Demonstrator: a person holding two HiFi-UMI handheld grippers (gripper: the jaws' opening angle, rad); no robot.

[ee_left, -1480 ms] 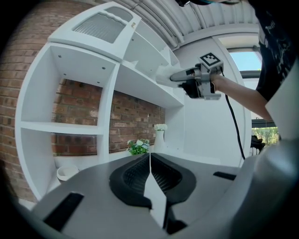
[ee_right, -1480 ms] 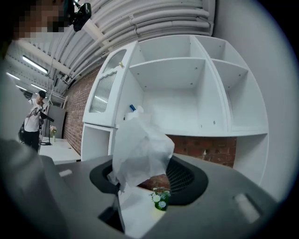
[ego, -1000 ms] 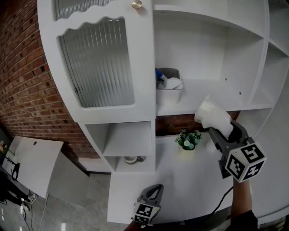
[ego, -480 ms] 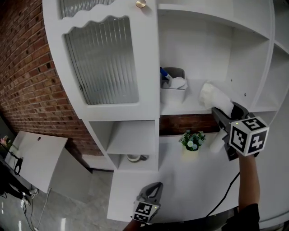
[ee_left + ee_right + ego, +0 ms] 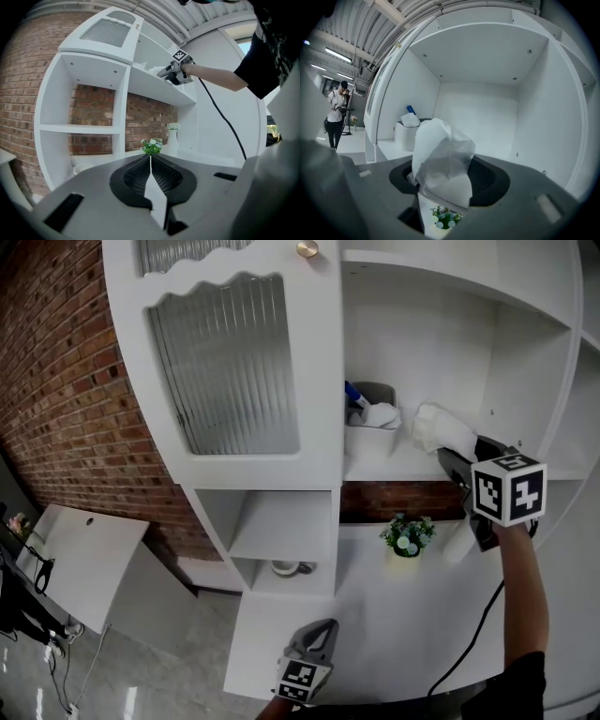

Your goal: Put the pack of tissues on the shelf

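The pack of tissues (image 5: 444, 430) is a white, crinkly plastic-wrapped bundle. My right gripper (image 5: 458, 463) is shut on it and holds it just above the front of the open white shelf (image 5: 413, 468), to the right of a white bin. In the right gripper view the pack (image 5: 441, 157) stands up between the jaws and hides the gap, with the shelf compartment (image 5: 389, 149) behind it. My left gripper (image 5: 317, 641) hangs low at the bottom of the head view, shut with nothing in it. The left gripper view shows its closed jaws (image 5: 150, 160) and the right gripper (image 5: 174, 71) far up at the shelf.
A white bin (image 5: 372, 434) holding a blue item and a white cloth stands at the shelf's left end. A ribbed-glass cabinet door (image 5: 232, 367) is to the left. Below are a small potted plant (image 5: 406, 535), a white vase (image 5: 173, 138) and a cup (image 5: 285, 568) in a cubby. A person (image 5: 336, 115) stands far off.
My right gripper has carried the tissue pack up and inward, from in front of the counter to the level of the shelf. The left gripper has stayed put.
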